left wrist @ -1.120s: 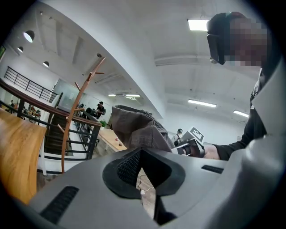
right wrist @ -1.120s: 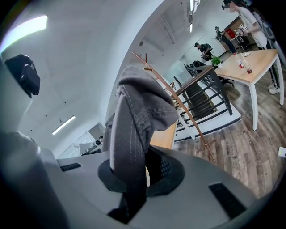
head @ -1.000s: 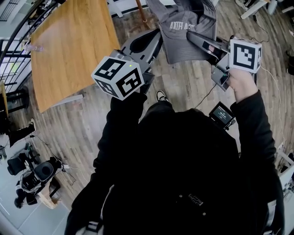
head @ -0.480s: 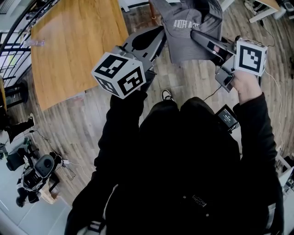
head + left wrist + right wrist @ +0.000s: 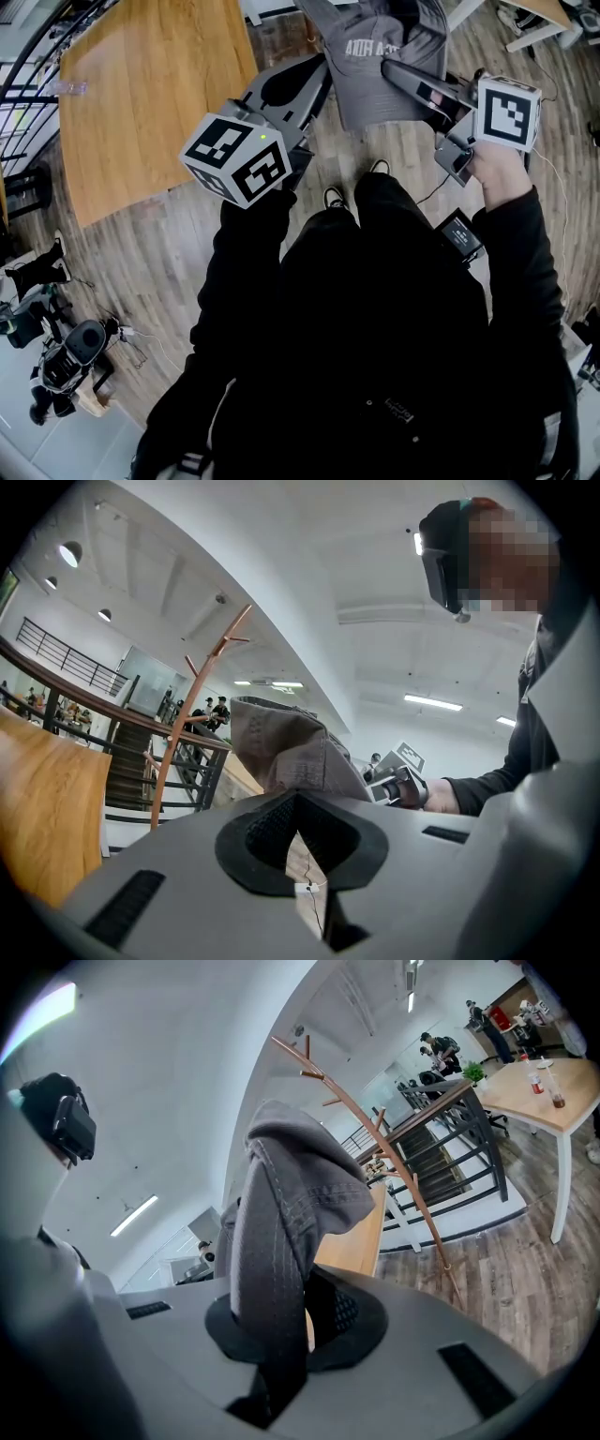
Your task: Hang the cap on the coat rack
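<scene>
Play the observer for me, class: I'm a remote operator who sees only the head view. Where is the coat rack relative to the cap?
Observer: In the right gripper view the coat rack stands beyond the cap, on its right. The two are apart.
Operator: Is the right gripper really holding cloth?
Observer: Yes. The right gripper is shut on a fold of the cap that runs down through it.
Operator: And the left one?
Observer: The left gripper is shut on the cap's edge. In its view the rack appears on the cap's left, with bare pegs near its top.
</scene>
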`<action>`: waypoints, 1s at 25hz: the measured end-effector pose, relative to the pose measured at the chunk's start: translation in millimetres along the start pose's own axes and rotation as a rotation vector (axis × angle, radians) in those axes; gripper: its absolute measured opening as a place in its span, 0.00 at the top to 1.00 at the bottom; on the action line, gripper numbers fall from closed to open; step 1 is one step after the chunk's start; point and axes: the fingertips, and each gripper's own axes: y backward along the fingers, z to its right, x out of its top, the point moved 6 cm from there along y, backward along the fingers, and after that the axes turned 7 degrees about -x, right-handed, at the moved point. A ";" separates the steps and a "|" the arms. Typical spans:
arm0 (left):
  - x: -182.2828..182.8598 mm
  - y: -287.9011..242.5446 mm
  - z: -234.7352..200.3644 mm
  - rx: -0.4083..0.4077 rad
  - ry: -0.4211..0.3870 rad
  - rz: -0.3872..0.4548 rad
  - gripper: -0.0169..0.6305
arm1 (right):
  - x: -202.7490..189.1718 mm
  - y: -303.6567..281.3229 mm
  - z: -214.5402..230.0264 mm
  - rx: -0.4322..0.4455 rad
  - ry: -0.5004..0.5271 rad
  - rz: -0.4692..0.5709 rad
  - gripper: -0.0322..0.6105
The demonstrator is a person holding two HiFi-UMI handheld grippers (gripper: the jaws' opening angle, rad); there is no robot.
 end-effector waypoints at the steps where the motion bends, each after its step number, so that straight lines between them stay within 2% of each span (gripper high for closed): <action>1: 0.6 0.6 1.2 0.003 -0.007 -0.001 0.97 | 0.1 0.5 0.0 0.004 0.006 0.000 0.87; 12: 5.1 3.6 7.3 0.026 -0.047 -0.002 0.97 | 0.6 -1.0 -3.7 0.086 0.017 0.018 0.87; 18: 4.2 2.5 9.3 0.018 -0.066 0.004 0.97 | 0.9 0.0 -2.9 0.098 0.035 0.014 0.87; 23: -1.8 1.5 10.3 0.052 -0.067 0.048 0.97 | 2.2 -1.9 0.4 0.121 0.068 -0.007 0.87; 25: -2.1 2.0 9.7 0.049 -0.063 0.040 0.97 | 1.7 -2.0 -0.2 0.119 0.067 -0.010 0.87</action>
